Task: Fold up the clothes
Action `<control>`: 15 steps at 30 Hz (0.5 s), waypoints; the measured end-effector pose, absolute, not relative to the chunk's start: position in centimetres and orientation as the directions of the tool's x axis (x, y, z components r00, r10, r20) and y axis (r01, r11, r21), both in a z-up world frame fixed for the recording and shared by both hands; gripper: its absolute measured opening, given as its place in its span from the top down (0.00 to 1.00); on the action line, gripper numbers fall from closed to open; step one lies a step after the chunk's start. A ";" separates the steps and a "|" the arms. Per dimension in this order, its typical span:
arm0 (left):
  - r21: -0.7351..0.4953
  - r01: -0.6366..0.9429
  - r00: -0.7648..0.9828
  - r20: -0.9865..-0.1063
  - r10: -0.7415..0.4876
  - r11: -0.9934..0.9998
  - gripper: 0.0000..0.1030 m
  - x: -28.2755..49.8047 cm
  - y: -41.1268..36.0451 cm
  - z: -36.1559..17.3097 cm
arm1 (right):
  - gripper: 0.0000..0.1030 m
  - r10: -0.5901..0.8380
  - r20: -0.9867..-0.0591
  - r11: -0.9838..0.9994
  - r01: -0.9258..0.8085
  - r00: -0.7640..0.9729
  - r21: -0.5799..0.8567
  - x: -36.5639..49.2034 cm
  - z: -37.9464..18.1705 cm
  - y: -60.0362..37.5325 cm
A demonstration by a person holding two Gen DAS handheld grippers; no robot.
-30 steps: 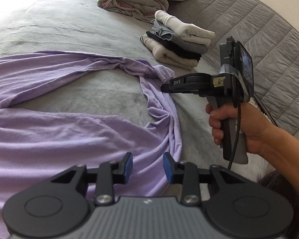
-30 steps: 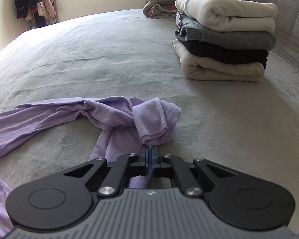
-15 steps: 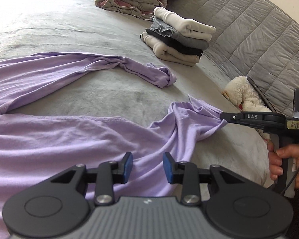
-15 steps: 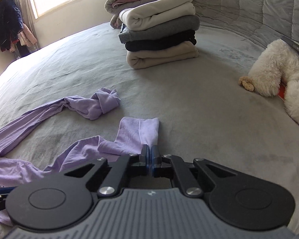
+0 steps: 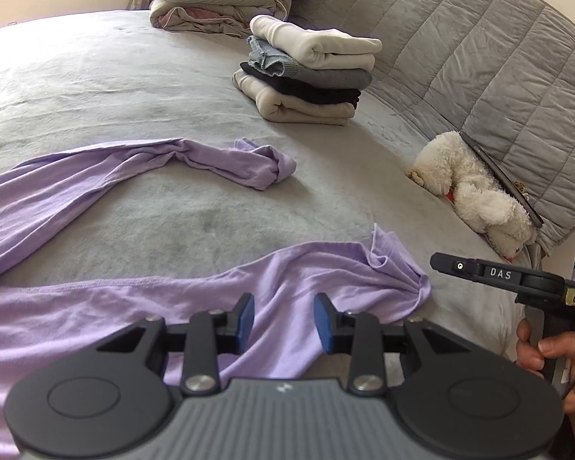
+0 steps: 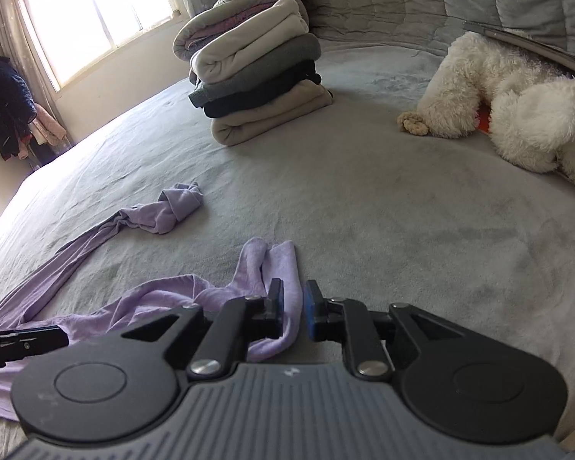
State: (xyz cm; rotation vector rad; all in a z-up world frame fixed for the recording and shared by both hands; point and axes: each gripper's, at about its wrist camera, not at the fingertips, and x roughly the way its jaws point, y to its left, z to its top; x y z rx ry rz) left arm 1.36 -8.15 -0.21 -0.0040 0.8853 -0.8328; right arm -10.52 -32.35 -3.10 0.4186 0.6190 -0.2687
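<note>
Lilac long-sleeved jersey top [image 5: 96, 306]: lying spread across grey bed [image 5: 134, 88]. Near sleeve's cuff lying between right gripper [image 6: 293, 312]'s released jaws; left gripper [image 5: 283, 320] hovering agape over sleeve.

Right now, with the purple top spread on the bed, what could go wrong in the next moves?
The far sleeve ends bunched and twisted; folding now would probably trap a lump. The near sleeve lies between the open right gripper fingers, so pulling back might drag it crooked. The plush dog sits close and could snag fabric.
</note>
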 end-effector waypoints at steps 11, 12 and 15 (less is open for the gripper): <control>-0.320 0.705 0.224 -0.746 -0.627 0.633 0.67 4.1 -20.7 -2.1 | 0.82 -0.066 -0.578 0.945 0.237 0.813 0.225 -9.7 -5.6 -32.3; -0.329 0.702 0.212 -0.751 -0.625 0.632 0.67 4.4 -21.4 -2.5 | 0.82 -0.062 -0.577 0.950 0.225 0.814 0.215 -9.8 -5.7 -32.3; -0.351 0.692 0.193 -0.753 -0.630 0.631 0.70 5.1 -22.9 -3.6 | 0.80 -0.058 -0.573 0.962 0.199 0.818 0.186 -10.0 -6.0 -32.5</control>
